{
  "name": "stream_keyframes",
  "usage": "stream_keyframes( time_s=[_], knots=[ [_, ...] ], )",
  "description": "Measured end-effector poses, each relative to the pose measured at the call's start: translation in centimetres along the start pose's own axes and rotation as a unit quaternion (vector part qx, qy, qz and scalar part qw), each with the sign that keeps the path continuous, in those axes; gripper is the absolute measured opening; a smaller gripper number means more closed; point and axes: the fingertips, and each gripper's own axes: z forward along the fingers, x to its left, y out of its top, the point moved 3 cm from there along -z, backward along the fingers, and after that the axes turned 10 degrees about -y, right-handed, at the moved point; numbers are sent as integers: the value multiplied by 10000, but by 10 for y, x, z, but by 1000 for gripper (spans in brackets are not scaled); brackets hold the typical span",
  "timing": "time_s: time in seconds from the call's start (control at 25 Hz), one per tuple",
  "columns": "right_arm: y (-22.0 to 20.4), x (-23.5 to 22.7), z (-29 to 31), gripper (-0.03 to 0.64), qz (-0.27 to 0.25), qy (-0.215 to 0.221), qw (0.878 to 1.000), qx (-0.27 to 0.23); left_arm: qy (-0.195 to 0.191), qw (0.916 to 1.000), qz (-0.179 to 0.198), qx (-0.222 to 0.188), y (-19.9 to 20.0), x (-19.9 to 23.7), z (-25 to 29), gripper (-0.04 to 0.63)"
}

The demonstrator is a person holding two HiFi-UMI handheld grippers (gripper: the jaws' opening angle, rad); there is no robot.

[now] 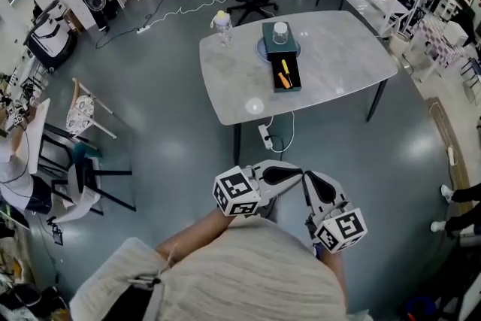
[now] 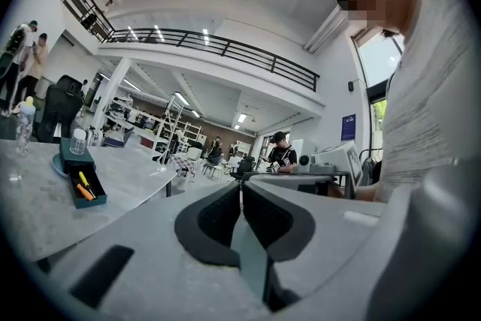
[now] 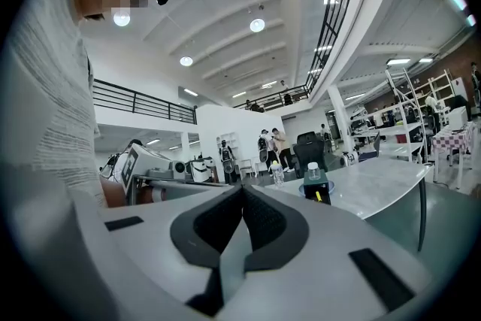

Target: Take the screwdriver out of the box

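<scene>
Your left tool (image 1: pixel 299 173) and right tool (image 1: pixel 310 179) are both clenched and empty, tips side by side close to your body. The screwdriver (image 1: pixel 284 79) lies in the open box (image 1: pixel 297 79) mid-bench (image 1: pixel 338 64), well apart from both tools. Open floor (image 1: pixel 173 154) separates you from the bench's near edge, where a power strip (image 1: pixel 265 135) lies.

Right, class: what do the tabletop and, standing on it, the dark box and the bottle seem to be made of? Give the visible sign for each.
Tabletop: stone or stone-look laminate, pale grey, mottled, softly glossy with a light reflection.
Box: matte dark teal, crisp edges; card or plastic, unclear.
Bottle: see-through, likely clear plastic.
</scene>
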Motion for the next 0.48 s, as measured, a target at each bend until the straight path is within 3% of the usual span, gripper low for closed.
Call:
stream_keyframes(
  time_s=[0.48],
  knots=[
    [4,-48,25,11,108,-136,9998,-63,-131,9999,-3,101,6,45,32,25]
  ],
)
